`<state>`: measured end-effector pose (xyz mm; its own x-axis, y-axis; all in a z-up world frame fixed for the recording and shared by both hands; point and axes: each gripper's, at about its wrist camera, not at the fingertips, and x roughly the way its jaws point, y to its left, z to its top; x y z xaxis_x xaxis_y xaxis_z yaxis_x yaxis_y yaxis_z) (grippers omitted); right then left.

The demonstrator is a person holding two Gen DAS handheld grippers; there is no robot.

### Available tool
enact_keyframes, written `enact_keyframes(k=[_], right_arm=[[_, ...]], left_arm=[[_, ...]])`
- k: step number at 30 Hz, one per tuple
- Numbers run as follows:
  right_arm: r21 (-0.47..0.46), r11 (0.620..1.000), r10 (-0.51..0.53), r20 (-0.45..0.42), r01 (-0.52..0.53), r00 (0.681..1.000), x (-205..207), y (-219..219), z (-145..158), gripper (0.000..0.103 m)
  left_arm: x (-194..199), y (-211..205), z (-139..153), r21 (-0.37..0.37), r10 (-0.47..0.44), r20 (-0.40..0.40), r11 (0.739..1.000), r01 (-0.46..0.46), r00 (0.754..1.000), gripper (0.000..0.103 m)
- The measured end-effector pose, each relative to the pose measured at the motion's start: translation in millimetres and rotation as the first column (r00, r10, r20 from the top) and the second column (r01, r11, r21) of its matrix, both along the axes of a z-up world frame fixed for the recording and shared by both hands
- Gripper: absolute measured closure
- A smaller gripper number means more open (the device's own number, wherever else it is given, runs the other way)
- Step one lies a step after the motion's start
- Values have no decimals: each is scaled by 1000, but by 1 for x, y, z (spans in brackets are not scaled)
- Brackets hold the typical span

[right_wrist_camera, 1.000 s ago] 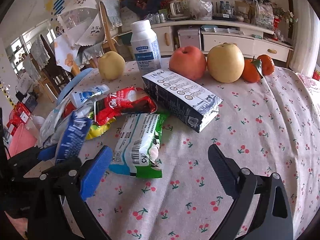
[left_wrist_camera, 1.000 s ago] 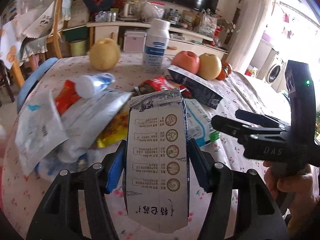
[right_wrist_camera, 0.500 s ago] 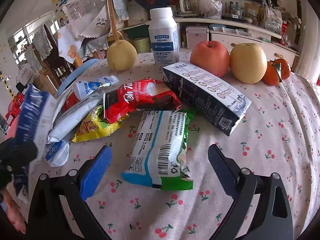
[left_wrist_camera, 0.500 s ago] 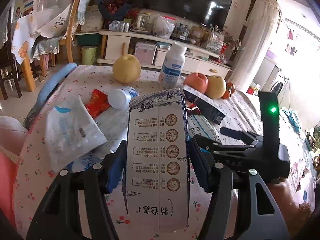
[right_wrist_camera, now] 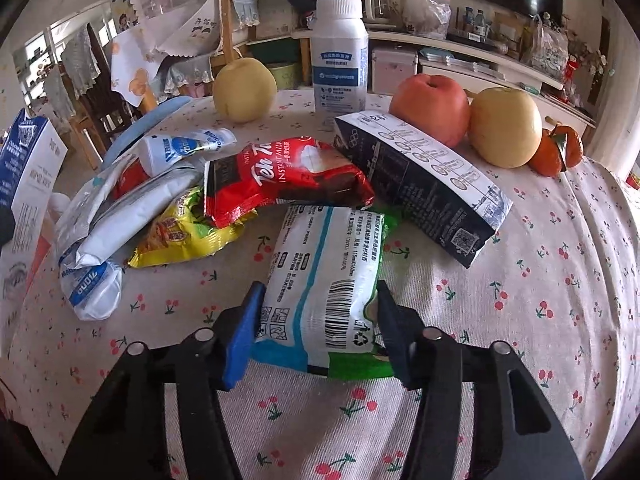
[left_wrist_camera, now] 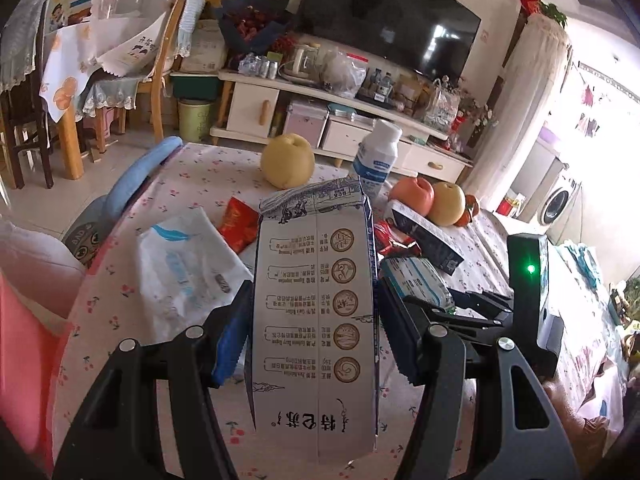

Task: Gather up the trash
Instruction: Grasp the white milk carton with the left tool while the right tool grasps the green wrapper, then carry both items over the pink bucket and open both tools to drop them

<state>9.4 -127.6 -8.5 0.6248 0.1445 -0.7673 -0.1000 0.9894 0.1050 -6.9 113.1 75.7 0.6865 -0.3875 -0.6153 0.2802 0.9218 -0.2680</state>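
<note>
Left gripper [left_wrist_camera: 314, 336] fingers clamp the milk carton [left_wrist_camera: 316, 320], lifted off the surface.
Right gripper [right_wrist_camera: 318, 320] fingers narrow, straddling the white-green packet [right_wrist_camera: 324, 276]; contact unclear. Long axis runs away toward the red pouch [right_wrist_camera: 280, 176].

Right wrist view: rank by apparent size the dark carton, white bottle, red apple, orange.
Largest to smallest, as they look:
1. dark carton
2. white bottle and red apple: too alike to rank, and the bottle stands farther back
3. orange
</note>
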Motion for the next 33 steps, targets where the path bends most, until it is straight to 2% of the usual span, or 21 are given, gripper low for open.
enact_keyframes(k=[6,15,23,29,33], right_arm=[[-17,1000,11,12,-11,1000,-9,-2,2,61],[-42,999,12,72,-9,997,-33,1,11,64],[-13,1000,21,164,-19,986,-59,16,40,64],[11,996,83,206,-87,975,-72,52,63,64],[60,985,148,218,-165,965,-83,89,76,64]], left_arm=[[1,10,1,-3,1,3,1000,-1,1000,41],[-2,28,9,-36,18,17,999,-18,1000,41],[-13,50,23,-19,63,69,998,-62,996,41],[-20,84,36,-1,153,106,988,-154,982,41],[-24,120,42,20,256,116,965,-260,960,41]])
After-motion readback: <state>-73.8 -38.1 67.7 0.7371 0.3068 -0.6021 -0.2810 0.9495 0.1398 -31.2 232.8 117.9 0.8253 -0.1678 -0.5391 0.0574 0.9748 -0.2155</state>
